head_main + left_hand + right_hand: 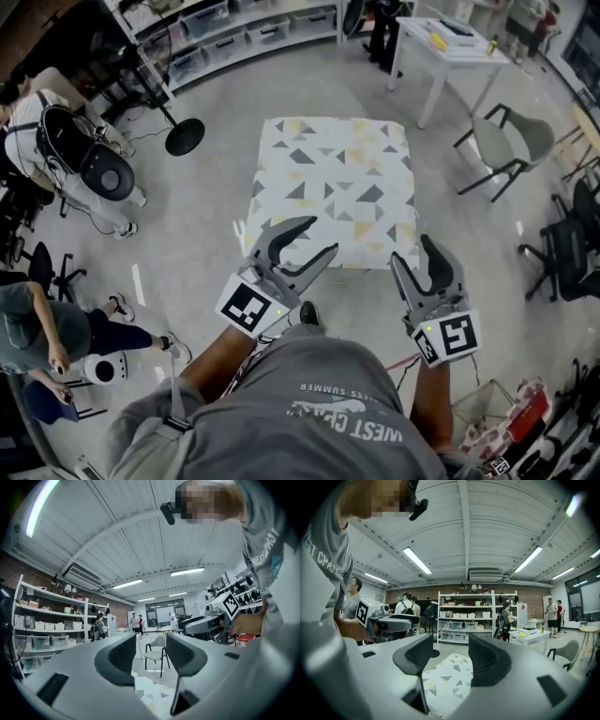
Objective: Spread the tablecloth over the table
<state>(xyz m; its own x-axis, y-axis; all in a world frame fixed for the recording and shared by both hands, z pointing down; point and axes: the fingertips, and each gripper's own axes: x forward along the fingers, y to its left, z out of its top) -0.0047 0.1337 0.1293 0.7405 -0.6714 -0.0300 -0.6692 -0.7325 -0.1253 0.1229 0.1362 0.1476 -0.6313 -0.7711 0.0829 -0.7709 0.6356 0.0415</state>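
Head view only: the whole white tablecloth with grey and yellow triangles (pixel 333 183) from above, with a grey chair with black legs (pixel 511 145) to its right and a white table (pixel 450 42) further back. Left gripper view only: a grey chair (pixel 157 654) straight beyond the jaws and the right gripper (pixel 206 623) off to the side. Right gripper view only: white storage shelving with bins (pixel 468 616) along the brick wall, and the left gripper (pixel 389 620).

The tablecloth lies flat and square over the table and covers its top fully. No big folds show, and the near edge faces the person. Both gripper views catch just a patch of it, low between the jaws (pixel 150 693) (pixel 445 681).

Left gripper (pixel 324 235): jaws apart, nothing between the pads, held by the cloth's near left edge. Right gripper (pixel 411 249): jaws apart, empty too, by the near right edge. Neither grips the cloth.
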